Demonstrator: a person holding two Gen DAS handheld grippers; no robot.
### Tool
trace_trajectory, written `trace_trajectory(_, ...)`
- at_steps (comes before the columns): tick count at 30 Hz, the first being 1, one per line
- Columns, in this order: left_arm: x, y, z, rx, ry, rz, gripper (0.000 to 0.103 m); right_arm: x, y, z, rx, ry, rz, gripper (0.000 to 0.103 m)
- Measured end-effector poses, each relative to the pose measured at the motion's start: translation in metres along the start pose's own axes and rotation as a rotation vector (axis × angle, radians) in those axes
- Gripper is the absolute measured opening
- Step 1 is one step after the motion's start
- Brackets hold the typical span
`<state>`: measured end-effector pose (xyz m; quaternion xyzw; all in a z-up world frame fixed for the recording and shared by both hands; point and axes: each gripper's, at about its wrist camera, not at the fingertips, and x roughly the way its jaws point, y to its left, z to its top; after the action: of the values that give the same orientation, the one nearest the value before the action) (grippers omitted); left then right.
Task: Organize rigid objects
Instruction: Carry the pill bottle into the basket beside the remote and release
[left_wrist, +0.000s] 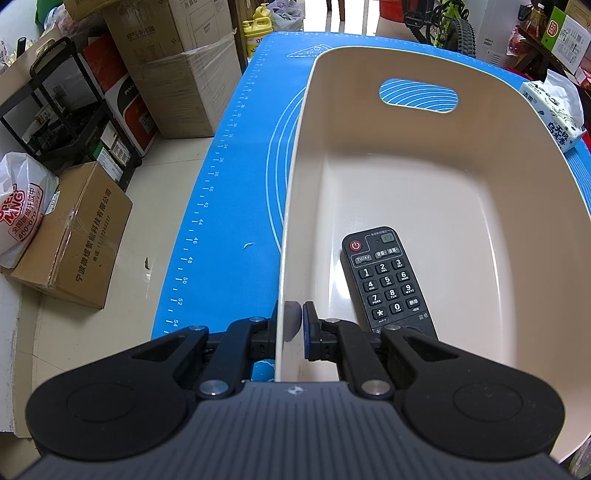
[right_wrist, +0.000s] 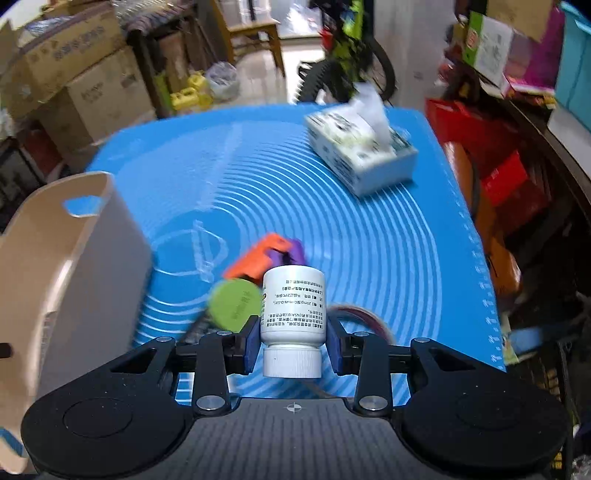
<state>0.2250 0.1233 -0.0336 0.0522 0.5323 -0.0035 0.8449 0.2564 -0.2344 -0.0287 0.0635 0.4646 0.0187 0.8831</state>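
Holding a remote (left_wrist: 388, 284), the bin (left_wrist: 480, 184) is pinched by left tongs (left_wrist: 293, 321); right tongs (right_wrist: 293, 339) clamp a bottle (right_wrist: 293, 306).

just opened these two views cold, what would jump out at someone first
The white pill bottle, held cap toward the camera between the right tongs, fills the middle of the right view above the blue mat. In the left view, the left tongs clamp the near wall of the beige bin, with a black remote lying on its floor.
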Motion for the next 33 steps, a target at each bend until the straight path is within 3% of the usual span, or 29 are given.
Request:
trace_trajectory(9, 0.000, 0.000, 0.000, 0.001, 0.000, 0.000, 0.010, -0.029, 0.067, 0.013, -0.087, -0.095, 0.124, 0.044)
trace_trajectory(15, 0.000, 0.001, 0.000, 0.001, 0.000, 0.002, 0.010, -0.033, 0.120, 0.017, -0.171, -0.108, 0.203, 0.044)
trace_trajectory(23, -0.001, 0.001, -0.001, 0.004, -0.002, 0.005, 0.010, -0.014, 0.183, 0.006, -0.272, -0.060, 0.256, 0.044)
trace_trajectory(33, -0.001, 0.001, -0.002, 0.008, -0.002, 0.011, 0.010, 0.012, 0.240, -0.032, -0.461, 0.078, 0.259, 0.044)
